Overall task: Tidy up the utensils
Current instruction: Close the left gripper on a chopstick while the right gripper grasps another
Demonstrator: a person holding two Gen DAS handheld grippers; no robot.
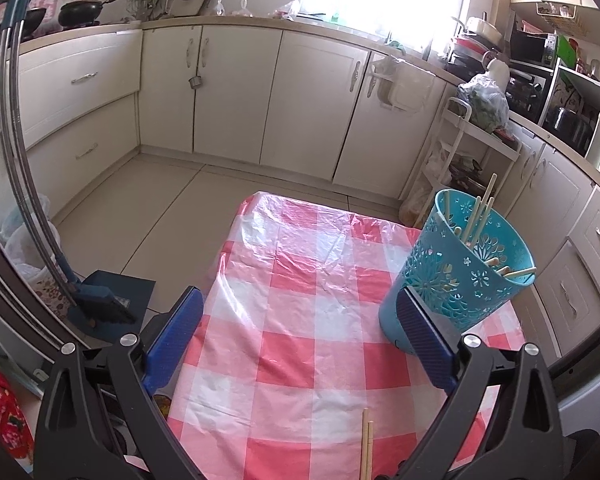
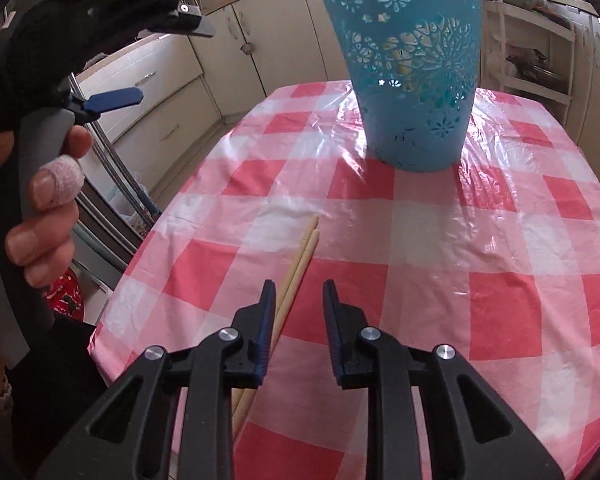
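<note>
Table under red-and-white checked plastic cloth. Teal perforated plastic basket at 12 o'clock, upright, wooden chopsticks inside. Left gripper at 10 o'clock, jaws wide apart, empty. Right gripper at 6 o'clock, jaws narrowly apart over a pair of pale wooden chopsticks lying flat, unclamped.

Tablecloth: red-and-white check under clear film. Holder at far edge: teal, cut-out flower pattern. Chopsticks near front edge: pale tan. Gripper pads: blue.
</note>
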